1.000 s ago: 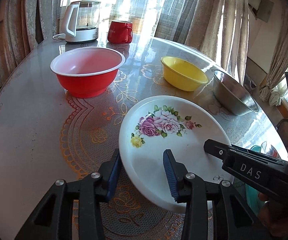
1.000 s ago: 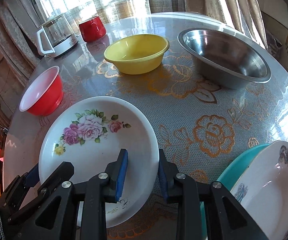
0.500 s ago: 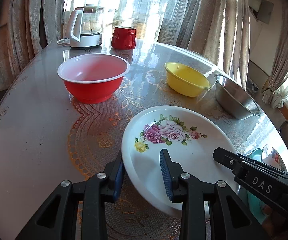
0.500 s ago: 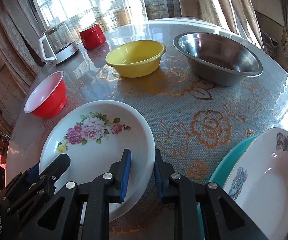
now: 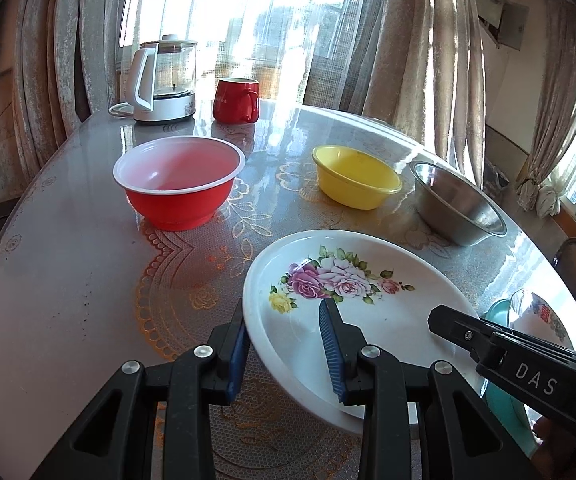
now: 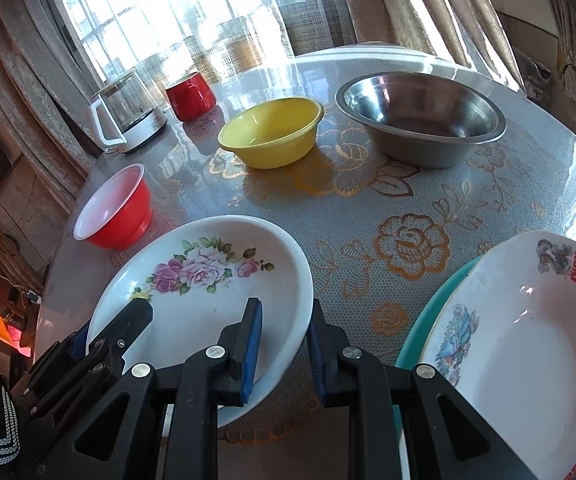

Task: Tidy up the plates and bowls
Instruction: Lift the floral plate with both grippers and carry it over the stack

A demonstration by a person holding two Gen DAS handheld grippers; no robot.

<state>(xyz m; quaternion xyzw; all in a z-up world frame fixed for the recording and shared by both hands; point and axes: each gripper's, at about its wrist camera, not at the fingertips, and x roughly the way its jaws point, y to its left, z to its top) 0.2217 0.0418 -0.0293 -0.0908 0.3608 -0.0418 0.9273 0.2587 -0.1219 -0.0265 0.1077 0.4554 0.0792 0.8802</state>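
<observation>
White rose plate (image 5: 368, 320): rim tilted off table (image 5: 67, 280)
Left gripper (image 5: 288, 354): clamped on its near-left rim
Right gripper (image 6: 283, 344): clamped on opposite rim

You have strong daylight pouring through the window (image 5: 247, 20) behind the kettle (image 5: 163, 80), and its panes blow out to near white in both views. That backlight throws a bright sheen across the glossy tabletop (image 5: 67, 280) in front of the kettle and on its far rim. The red bowl (image 5: 179, 182) glows translucent; soft shadows fall toward you beneath it and the yellow bowl (image 6: 271, 132). The steel bowl (image 6: 420, 116) carries hard reflections. Focus is crisp throughout, no motion blur. Fisheye bending curves the curtains (image 5: 420, 40) and table edge, with black vignette in every corner.
</observation>
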